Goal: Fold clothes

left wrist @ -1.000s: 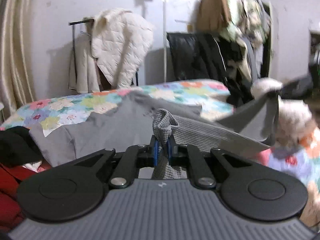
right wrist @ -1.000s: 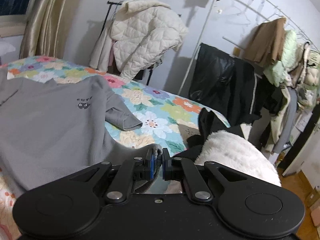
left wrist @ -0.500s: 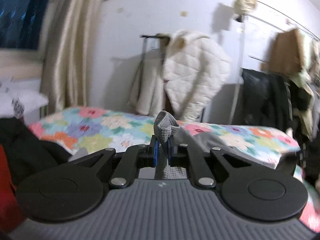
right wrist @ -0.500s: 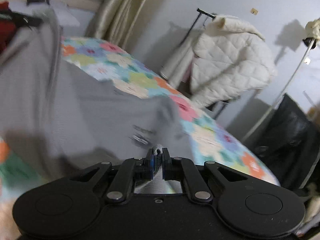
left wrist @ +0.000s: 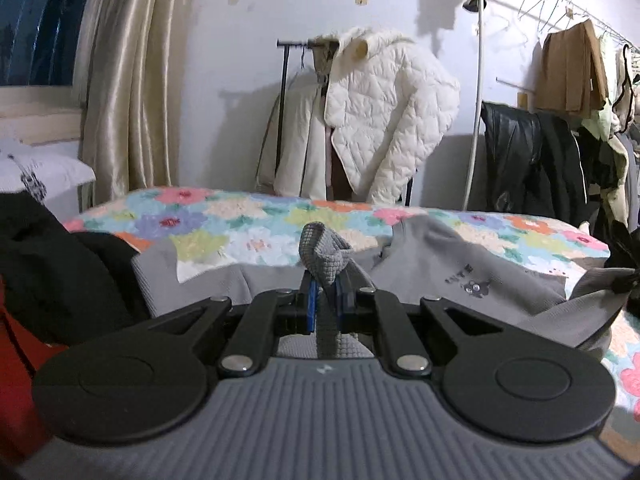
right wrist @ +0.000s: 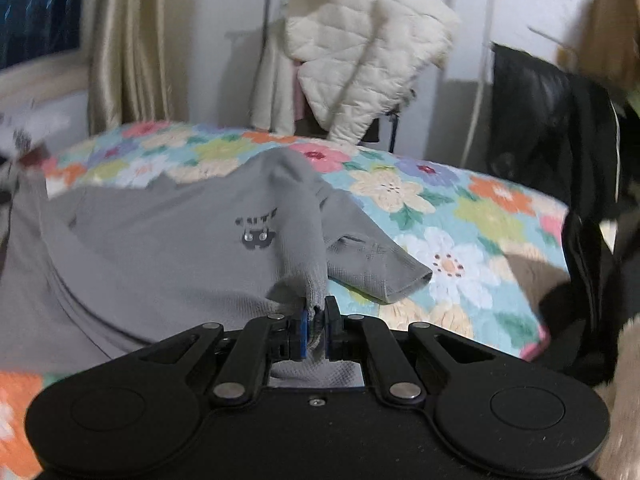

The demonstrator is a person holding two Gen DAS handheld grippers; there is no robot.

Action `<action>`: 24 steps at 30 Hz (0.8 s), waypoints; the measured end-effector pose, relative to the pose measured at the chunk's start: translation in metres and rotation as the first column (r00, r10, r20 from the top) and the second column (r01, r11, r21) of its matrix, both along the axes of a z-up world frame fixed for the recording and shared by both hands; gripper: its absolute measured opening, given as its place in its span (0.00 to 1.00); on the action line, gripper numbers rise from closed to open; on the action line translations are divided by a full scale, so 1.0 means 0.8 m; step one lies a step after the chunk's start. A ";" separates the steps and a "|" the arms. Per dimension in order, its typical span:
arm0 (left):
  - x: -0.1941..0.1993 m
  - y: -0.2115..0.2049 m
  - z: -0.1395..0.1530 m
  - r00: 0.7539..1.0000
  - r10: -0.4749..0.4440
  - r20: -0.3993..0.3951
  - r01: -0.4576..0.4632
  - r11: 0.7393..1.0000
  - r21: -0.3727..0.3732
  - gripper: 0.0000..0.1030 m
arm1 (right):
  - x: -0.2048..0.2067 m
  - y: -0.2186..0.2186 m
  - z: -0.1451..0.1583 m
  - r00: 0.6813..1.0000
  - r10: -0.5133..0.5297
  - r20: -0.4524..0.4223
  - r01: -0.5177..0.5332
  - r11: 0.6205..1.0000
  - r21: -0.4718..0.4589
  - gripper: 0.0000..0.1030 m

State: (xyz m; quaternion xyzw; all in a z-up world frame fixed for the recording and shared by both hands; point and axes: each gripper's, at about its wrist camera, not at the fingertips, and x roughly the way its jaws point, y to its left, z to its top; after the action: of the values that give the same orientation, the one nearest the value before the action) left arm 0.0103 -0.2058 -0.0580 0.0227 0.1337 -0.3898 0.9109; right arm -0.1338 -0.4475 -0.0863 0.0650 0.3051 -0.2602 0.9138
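Observation:
A grey knit shirt (right wrist: pixel 168 248) with a small dark cat print lies spread on a bed with a flowered cover (right wrist: pixel 452 216). My right gripper (right wrist: pixel 315 322) is shut on a pinch of its lower edge, and a short sleeve (right wrist: pixel 376 264) sticks out just to the right. In the left wrist view the same grey shirt (left wrist: pixel 472 276) stretches away to the right, and my left gripper (left wrist: pixel 325 304) is shut on a bunched fold of its hem that stands up above the pads. The other gripper (left wrist: pixel 624 272) shows dark at that view's right edge.
A black garment (left wrist: pixel 52 264) over something red (left wrist: pixel 16 360) is heaped at the left. Behind the bed a rack carries a white quilted jacket (left wrist: pixel 384 120), and black coats (left wrist: pixel 536 160) hang to the right. Gold curtains (left wrist: pixel 132 80) cover the left wall.
Both grippers have swung the held grey shirt around and brought it down, and it now lies flatter on the flowered cover. Each grip has stayed the same.

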 end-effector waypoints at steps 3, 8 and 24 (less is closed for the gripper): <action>-0.009 0.006 0.003 0.999 0.002 0.039 -0.002 1.000 0.004 0.08 | -0.001 -0.006 0.015 0.999 0.005 0.048 -0.009 0.997 0.082 0.07; -0.009 0.013 0.014 0.999 0.005 0.034 -0.005 1.000 -0.019 0.08 | 0.017 -0.002 0.050 0.998 0.012 0.059 -0.015 0.998 0.054 0.07; 0.004 0.007 0.026 0.999 -0.036 -0.009 0.035 0.997 -0.062 0.09 | 0.045 -0.015 0.052 0.999 0.045 -0.021 -0.045 0.999 -0.021 0.07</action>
State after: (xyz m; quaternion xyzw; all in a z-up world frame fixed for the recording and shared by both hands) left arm 0.0135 -0.2003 -0.0372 -0.0053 0.1258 -0.4098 0.9034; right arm -0.0974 -0.4592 -0.0451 0.0455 0.3129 -0.2435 0.9169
